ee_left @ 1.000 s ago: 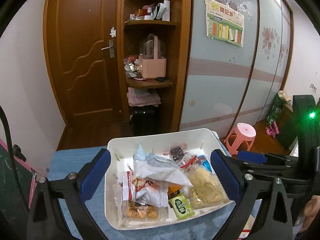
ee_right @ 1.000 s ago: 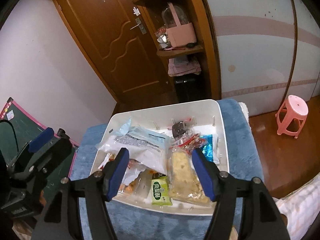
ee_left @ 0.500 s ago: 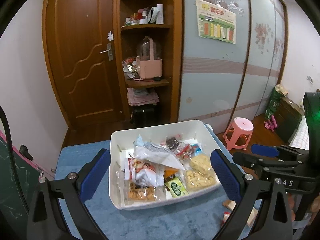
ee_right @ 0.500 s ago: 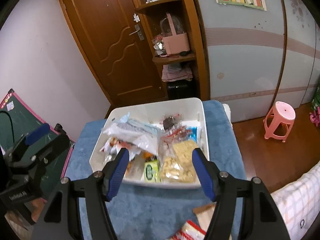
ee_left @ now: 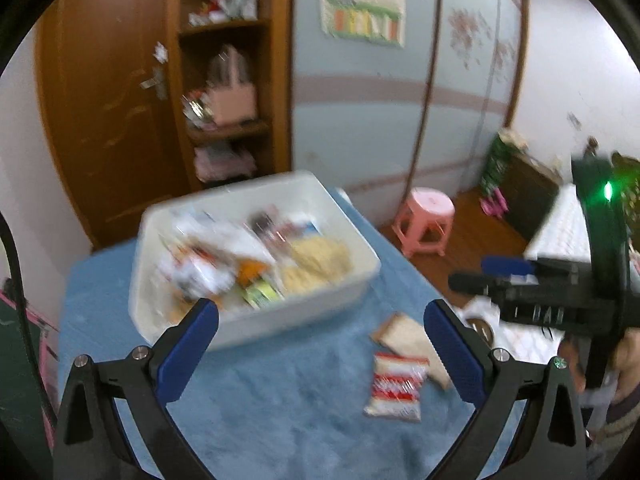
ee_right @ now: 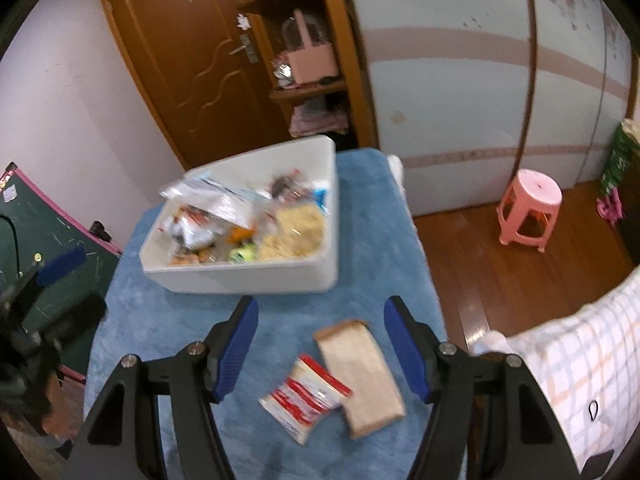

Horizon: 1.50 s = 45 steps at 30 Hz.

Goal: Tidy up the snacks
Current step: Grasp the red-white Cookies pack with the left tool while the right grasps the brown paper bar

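A white bin [ee_left: 256,320] [ee_right: 240,276] full of several snack packets stands on a blue cloth-covered table [ee_left: 280,392] [ee_right: 168,332]. Two loose packets lie on the cloth nearer me: a red-and-white one [ee_left: 396,386] [ee_right: 306,398] and a brown one [ee_left: 412,342] [ee_right: 362,372] that partly overlaps it. My left gripper [ee_left: 320,332] is open and empty over the cloth in front of the bin. My right gripper [ee_right: 320,334] is open and empty, with the brown packet just below its gap. The right gripper also shows in the left wrist view at the right edge [ee_left: 504,276].
A pink stool [ee_right: 528,204] [ee_left: 426,220] stands on the wooden floor to the right of the table. A green chalkboard [ee_right: 44,240] leans at the left. A checked bedcover [ee_right: 572,352] lies at the right. Behind are a wooden door [ee_right: 188,60] and shelves.
Both grippers have drawn back from over the bin toward the near side of the table. The two loose packets have come into view. Both stay open and empty.
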### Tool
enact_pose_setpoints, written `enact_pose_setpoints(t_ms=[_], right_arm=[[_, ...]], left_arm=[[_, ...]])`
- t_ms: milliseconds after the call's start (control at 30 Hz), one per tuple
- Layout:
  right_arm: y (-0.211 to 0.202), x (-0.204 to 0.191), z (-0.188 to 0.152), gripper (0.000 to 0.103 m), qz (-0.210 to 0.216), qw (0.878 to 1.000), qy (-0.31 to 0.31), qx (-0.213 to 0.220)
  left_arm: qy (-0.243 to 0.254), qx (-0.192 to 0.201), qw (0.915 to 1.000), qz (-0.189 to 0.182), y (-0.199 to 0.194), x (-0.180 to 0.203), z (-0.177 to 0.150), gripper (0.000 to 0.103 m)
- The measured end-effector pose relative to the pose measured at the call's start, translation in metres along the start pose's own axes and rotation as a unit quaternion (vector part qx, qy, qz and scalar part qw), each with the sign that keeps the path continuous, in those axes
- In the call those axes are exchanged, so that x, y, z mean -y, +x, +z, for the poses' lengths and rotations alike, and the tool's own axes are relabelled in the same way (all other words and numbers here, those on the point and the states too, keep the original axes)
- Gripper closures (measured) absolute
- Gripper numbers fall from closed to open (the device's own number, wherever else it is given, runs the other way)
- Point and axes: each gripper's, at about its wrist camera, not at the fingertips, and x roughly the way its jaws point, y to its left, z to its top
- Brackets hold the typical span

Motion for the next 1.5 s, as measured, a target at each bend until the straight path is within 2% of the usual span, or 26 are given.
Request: enact_pose_setpoints(t_ms=[100,267,433,633,800,967,1033,1067,1100,1233,1333,1500], right_arm=[[0.008,0.021,-0.017,0.037,-0.011,1.0,0.01,-0.016],[0.026,0.04,-0.04,0.037,-0.018,0.999,0.015,-0.035],[0.053,0.05,-0.06,0.037,-0.008,0.998,0.029,-0.063],[0.075,0.059,-0.071,0.037,0.007,0.995,0.052,-0.084],[0.083,0.058,-0.072,0.037,0.025,0.994,0.057,-0.086],[0.096,0.053,-0.075,0.037,0.036,0.993,0.053,-0.097],[0.099,0.052,-0.076,0.037,0.035,0.993,0.05,-0.1],[0.101,0.051,-0.076,0.037,0.034,0.993,0.047,-0.101],[0.102,0.049,-0.076,0.037,0.035,0.993,0.045,-0.102],[0.105,0.046,-0.075,0.037,0.036,0.993,0.04,-0.103],[0.107,0.042,-0.074,0.037,0.03,0.994,0.03,-0.103],[0.108,0.033,-0.077,0.036,0.015,0.995,0.002,-0.102]], left_arm=[[0.007,-0.045,0.9988,-0.019,0.03,0.019,-0.026,0.001],[0.001,-0.095,0.9942,-0.05,0.07,0.036,-0.062,0.001],[-0.001,-0.128,0.9905,-0.049,0.106,0.051,-0.088,0.001],[-0.027,-0.154,0.9864,-0.05,0.14,0.052,-0.102,0.001],[-0.048,-0.172,0.9825,-0.054,0.157,0.05,-0.112,0.001],[-0.035,-0.149,0.9875,-0.038,0.16,0.056,-0.115,0.001],[-0.033,-0.141,0.989,-0.032,0.161,0.057,-0.115,0.009],[-0.029,-0.133,0.9905,-0.024,0.159,0.058,-0.115,0.023],[-0.02,-0.126,0.9916,-0.021,0.157,0.059,-0.115,0.043],[-0.021,-0.124,0.9914,-0.034,0.154,0.051,-0.115,0.053],[-0.032,-0.122,0.9911,-0.042,0.15,0.038,-0.116,0.055],[-0.032,-0.114,0.9926,-0.029,0.139,0.026,-0.119,0.056]])
